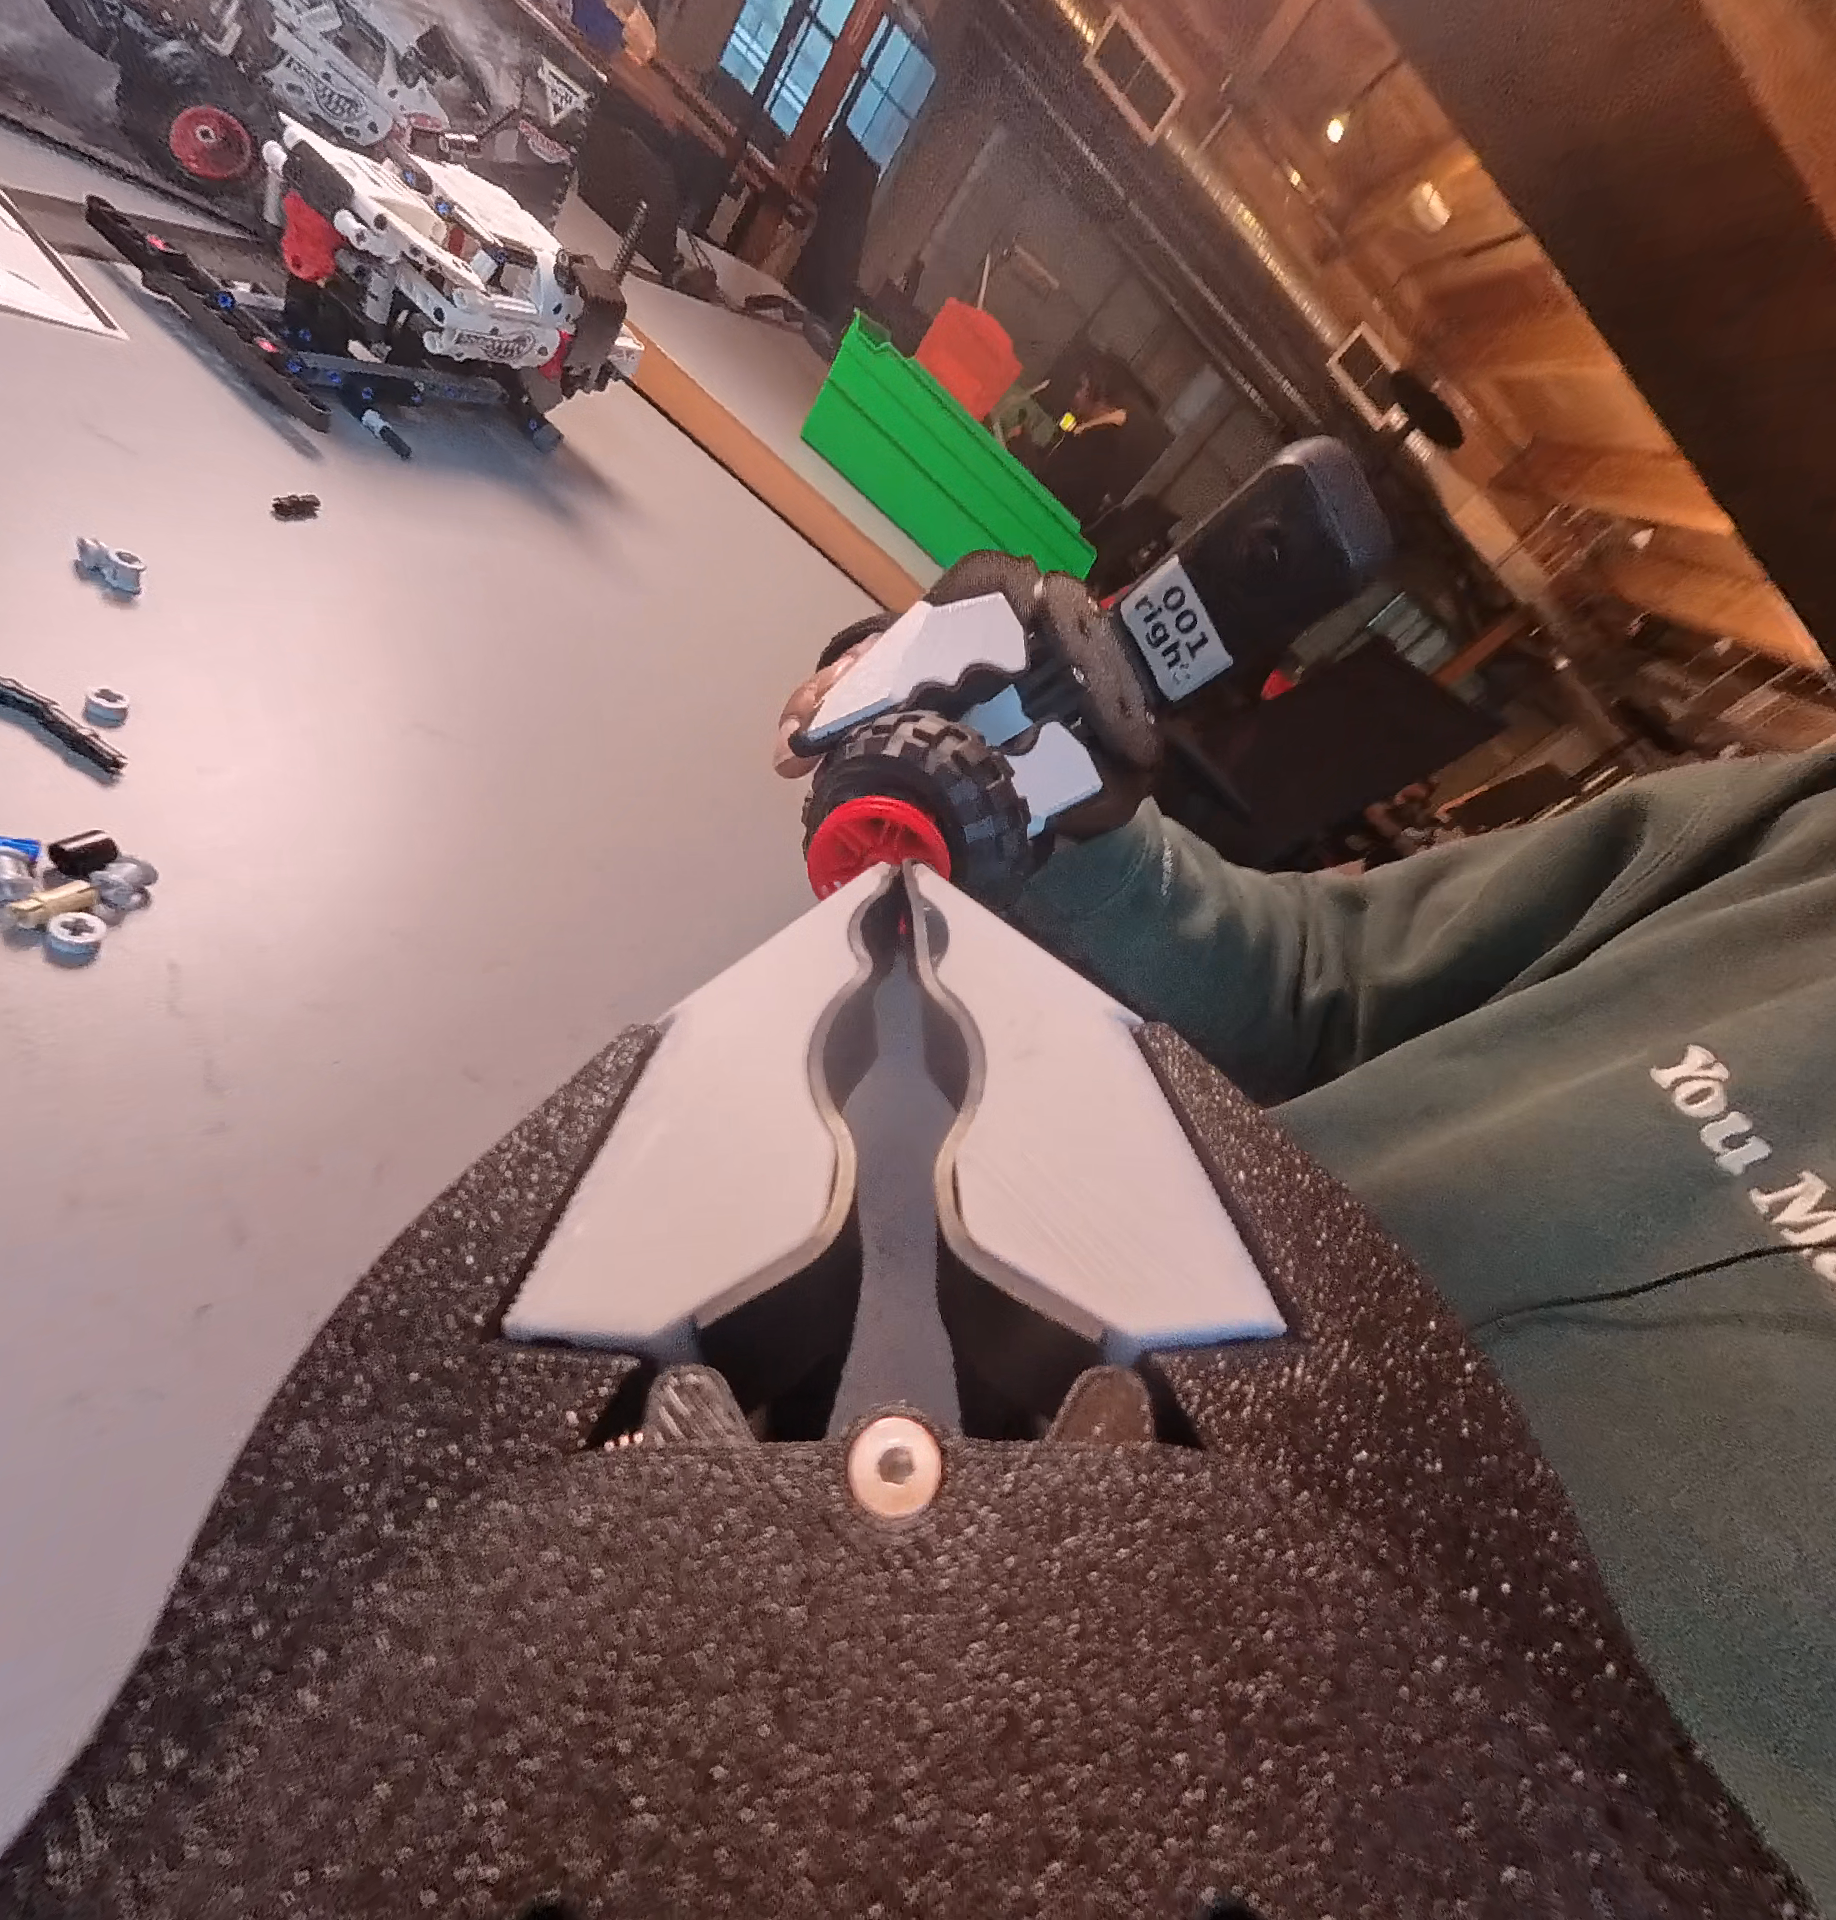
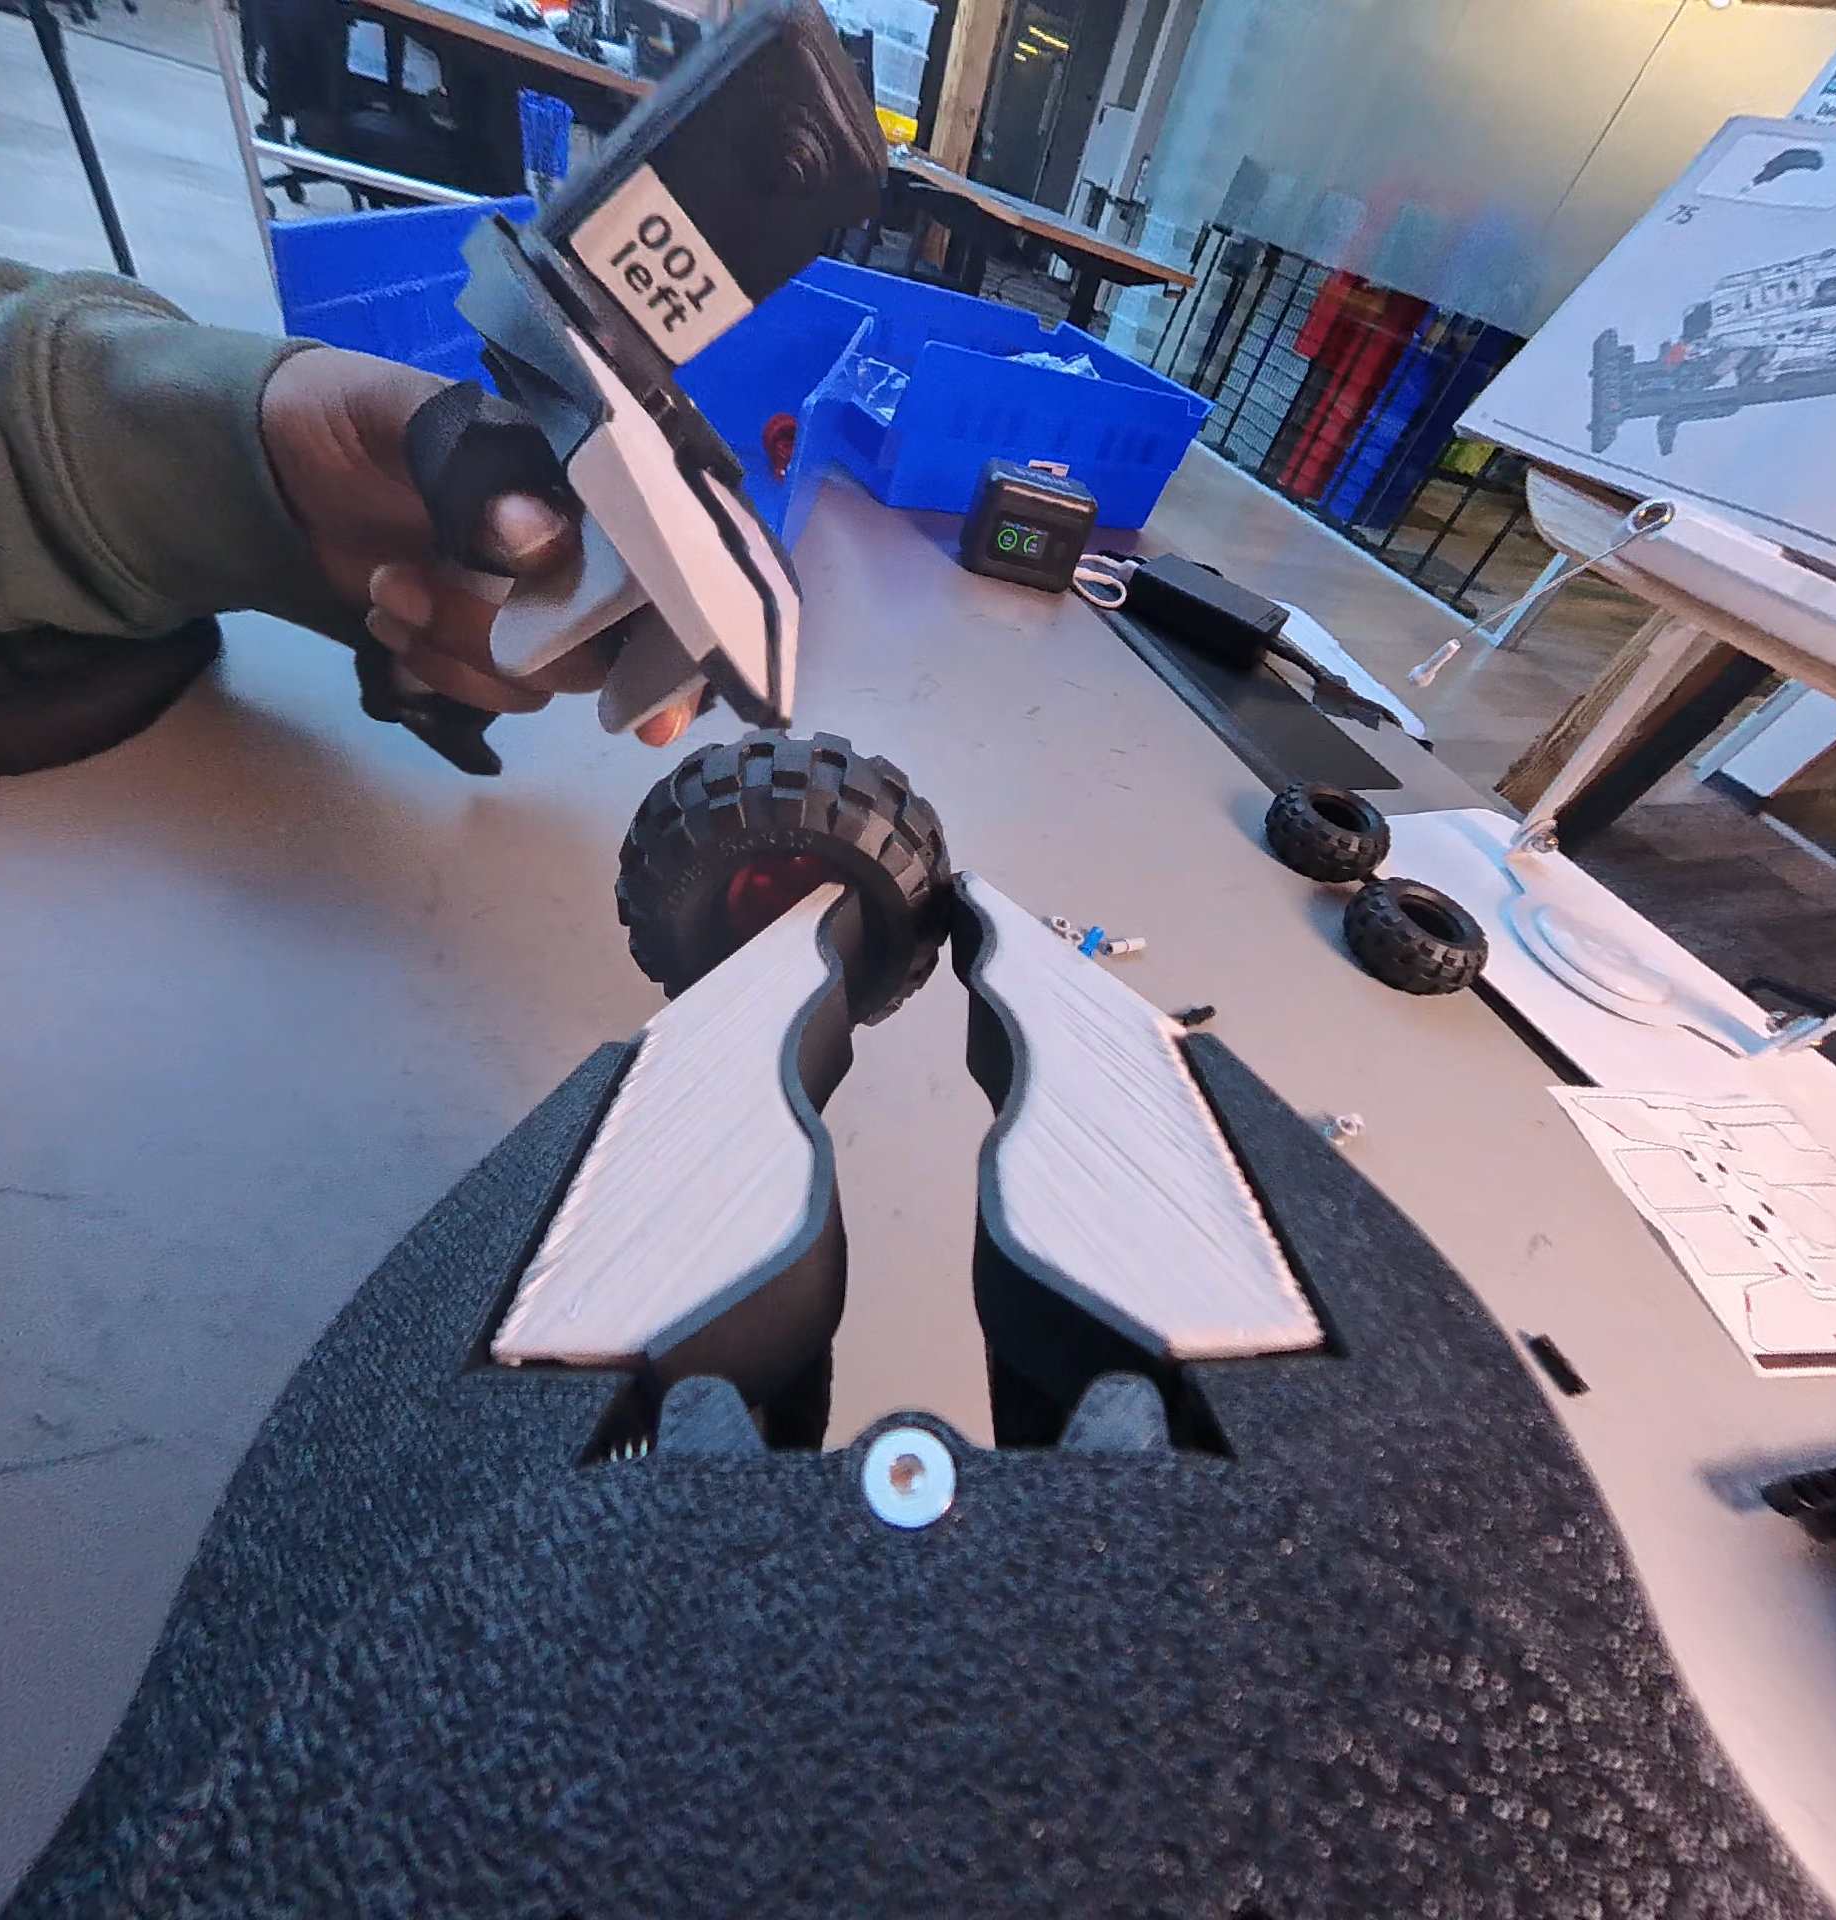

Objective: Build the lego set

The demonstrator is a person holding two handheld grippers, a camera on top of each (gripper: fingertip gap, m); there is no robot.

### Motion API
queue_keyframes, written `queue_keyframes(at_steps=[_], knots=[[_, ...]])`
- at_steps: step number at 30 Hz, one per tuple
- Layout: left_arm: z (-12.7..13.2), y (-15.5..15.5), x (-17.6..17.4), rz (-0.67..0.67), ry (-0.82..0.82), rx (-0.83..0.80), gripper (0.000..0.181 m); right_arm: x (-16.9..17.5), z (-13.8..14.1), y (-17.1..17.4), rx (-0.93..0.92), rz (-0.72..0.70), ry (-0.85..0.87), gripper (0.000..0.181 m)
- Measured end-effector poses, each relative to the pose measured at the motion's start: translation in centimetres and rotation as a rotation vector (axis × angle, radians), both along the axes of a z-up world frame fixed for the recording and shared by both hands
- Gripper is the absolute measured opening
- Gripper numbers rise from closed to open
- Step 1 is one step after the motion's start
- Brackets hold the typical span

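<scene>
**Wheel held between both grippers, rim half seated in the tyre**

While the right gripper [image 2: 898, 904] clamps the knobby black tyre [image 2: 779, 821] by its wall, 1 finger inside the bore and 1 outside, the left gripper [image 1: 898, 878] is pinched shut on the lip of the red rim [image 1: 860, 844]. So the whole wheel is up in the air, above the grey table [image 1: 426, 727] near its front edge, not resting on anything.

What worries me: the left grip is only a fingertip nip on a thin plastic edge. If the 2 grippers twist out of line while pushing the rim in, I'd guess it pops out and the wheel rolls off the table edge. The rubber also looks squishy, so a hard squeeze from the right could warp the tyre and jam the rim crooked.

Around it: the half-built white truck [image 1: 426, 260] sits well away at the far side, with the set's box behind it. Small pins and bushes [image 1: 52, 883] are scattered in between. 2 more bare tyres [image 2: 1413, 935] lie off to the right near the instruction stand [image 2: 1724, 343], plus a sticker sheet [image 2: 1745, 1195] and blue bins [image 2: 997, 416] further back. Nothing sits directly under the wheel as far as I can tell
</scene>
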State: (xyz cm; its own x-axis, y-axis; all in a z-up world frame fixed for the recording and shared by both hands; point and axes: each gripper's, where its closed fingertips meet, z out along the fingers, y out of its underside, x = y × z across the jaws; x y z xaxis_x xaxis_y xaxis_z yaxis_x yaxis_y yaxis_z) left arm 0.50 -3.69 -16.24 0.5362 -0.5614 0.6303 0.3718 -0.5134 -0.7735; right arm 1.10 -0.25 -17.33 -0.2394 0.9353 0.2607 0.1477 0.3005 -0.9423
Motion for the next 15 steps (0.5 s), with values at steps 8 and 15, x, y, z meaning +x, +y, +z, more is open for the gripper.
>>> queue_keyframes(at_steps=[8,15], knots=[[1.7,-0.9,2.4,-0.155,-0.238,0.001,0.032,0.3,2.3,-2.4,0.008,0.084,0.126,0.014],[1.3,-1.0,2.5,-0.126,-0.096,0.007,0.027,0.4,2.1,-2.5,0.001,0.107,0.119,0.014]])
